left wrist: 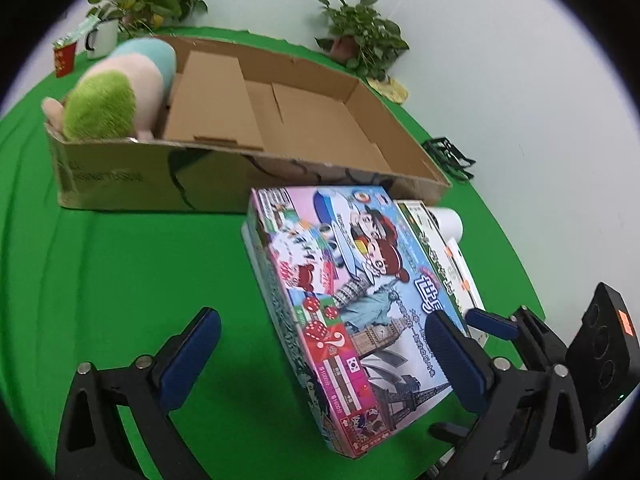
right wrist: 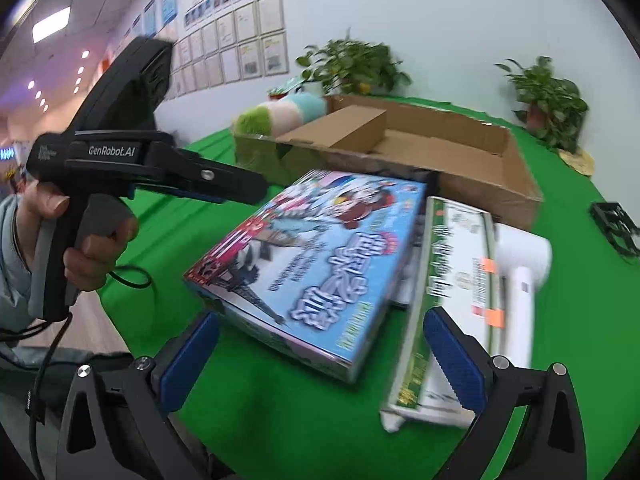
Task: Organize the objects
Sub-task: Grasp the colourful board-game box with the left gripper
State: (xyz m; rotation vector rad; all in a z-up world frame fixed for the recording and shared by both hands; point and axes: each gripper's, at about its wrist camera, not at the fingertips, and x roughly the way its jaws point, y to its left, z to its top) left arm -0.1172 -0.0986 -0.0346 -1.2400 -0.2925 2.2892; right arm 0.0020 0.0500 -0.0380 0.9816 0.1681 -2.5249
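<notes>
The board game box (left wrist: 352,300) lay tilted on the green surface (left wrist: 120,280), just before the open cardboard box (left wrist: 248,184) and resting against a green-and-white box (right wrist: 452,280). Left gripper (left wrist: 320,354) and right gripper (right wrist: 320,354) both had fingers wide apart, gripping nothing

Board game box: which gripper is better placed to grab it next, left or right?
Left, probably. The left gripper already has its open jaws straddling the board game box. The right gripper, also open, sits between that box's corner and the green-and-white box.
</notes>
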